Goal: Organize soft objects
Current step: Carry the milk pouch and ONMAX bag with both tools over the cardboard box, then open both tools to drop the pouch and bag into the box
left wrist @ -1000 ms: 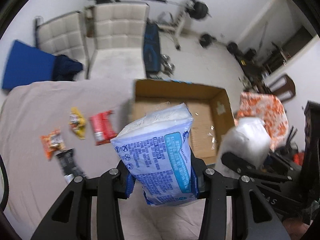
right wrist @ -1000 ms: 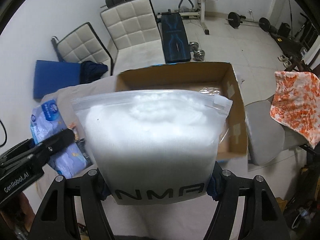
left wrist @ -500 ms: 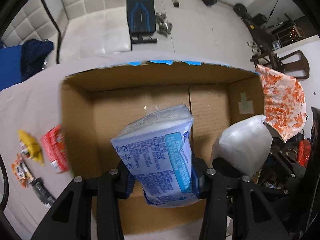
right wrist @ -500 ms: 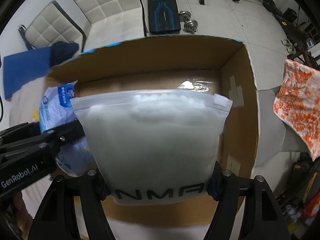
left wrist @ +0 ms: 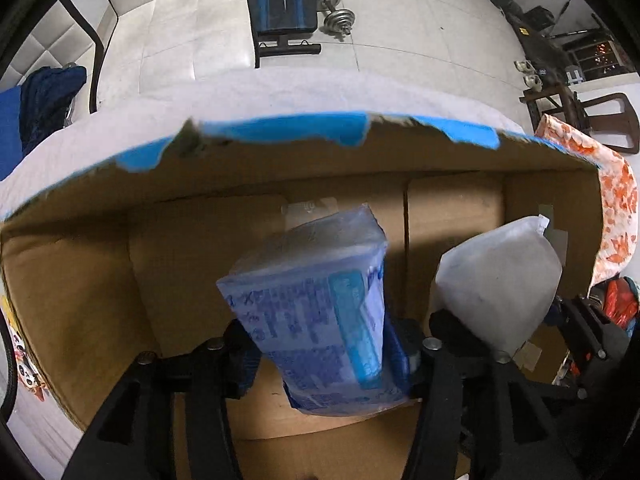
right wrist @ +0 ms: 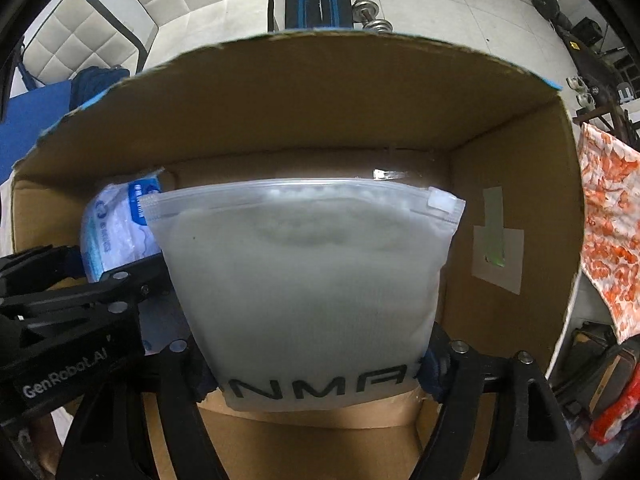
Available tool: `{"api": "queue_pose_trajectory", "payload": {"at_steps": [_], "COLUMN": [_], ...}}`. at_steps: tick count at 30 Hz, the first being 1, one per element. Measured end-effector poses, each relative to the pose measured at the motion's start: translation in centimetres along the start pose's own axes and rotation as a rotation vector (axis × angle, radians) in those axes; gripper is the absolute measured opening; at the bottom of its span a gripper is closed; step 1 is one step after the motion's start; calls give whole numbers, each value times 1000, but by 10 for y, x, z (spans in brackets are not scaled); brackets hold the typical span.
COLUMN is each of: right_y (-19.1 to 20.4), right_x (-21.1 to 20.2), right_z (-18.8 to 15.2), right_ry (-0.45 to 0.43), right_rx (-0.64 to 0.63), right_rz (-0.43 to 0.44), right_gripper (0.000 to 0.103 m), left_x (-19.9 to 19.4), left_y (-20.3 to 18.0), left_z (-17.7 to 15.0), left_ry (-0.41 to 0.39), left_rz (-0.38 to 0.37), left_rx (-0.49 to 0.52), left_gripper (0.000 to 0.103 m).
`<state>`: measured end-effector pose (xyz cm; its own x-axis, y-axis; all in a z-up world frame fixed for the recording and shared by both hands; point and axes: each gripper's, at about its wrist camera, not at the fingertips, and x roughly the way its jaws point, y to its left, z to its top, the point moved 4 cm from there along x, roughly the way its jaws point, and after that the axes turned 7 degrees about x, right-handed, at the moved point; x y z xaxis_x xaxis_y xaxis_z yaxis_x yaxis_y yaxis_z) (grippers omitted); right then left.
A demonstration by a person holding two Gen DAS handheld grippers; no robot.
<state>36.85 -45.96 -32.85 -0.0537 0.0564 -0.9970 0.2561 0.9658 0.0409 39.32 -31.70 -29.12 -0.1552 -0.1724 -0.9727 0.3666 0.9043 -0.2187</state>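
Observation:
My left gripper [left wrist: 326, 354] is shut on a blue-and-white tissue pack [left wrist: 316, 308] and holds it inside the open cardboard box [left wrist: 72, 280], above the box floor. My right gripper [right wrist: 316, 364] is shut on a frosted white zip bag [right wrist: 304, 292] filled with soft white stuffing, also inside the box [right wrist: 516, 184], to the right of the pack. The zip bag [left wrist: 496, 280] shows at the right of the left wrist view. The tissue pack [right wrist: 116, 224] and the left gripper show at the left of the right wrist view.
The box has a torn blue-edged far rim [left wrist: 304, 130] and stands on a pale cloth-covered surface [left wrist: 280, 92]. Snack packets [left wrist: 20, 364] lie left of the box. An orange patterned cloth [right wrist: 608, 208] hangs at the right. White chairs [right wrist: 80, 32] and a weight bench [left wrist: 282, 4] stand beyond.
Both grippers have moved forward and down into the box, each still holding its item. The box now fills both views and the snack packets have slid out to the left edge.

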Motion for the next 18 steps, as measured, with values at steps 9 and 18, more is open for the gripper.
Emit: {"api": "queue_pose_trajectory", "payload": {"at_steps": [9,18], "right_y": [-7,-5], "right_x": [-7,-39], "right_z": [1,-30], "right_ry": [-13,-61], "right_rx": [-4,9], "right_rz": [-6,-10], "right_gripper": [102,103], "left_x": [-12,-36], "left_y": [-3,-4], "left_z": [-2,-34], "left_ry": [-32,-103], "left_rz": [11,30], "left_rx": [14,7], "left_gripper": [90,100]}}
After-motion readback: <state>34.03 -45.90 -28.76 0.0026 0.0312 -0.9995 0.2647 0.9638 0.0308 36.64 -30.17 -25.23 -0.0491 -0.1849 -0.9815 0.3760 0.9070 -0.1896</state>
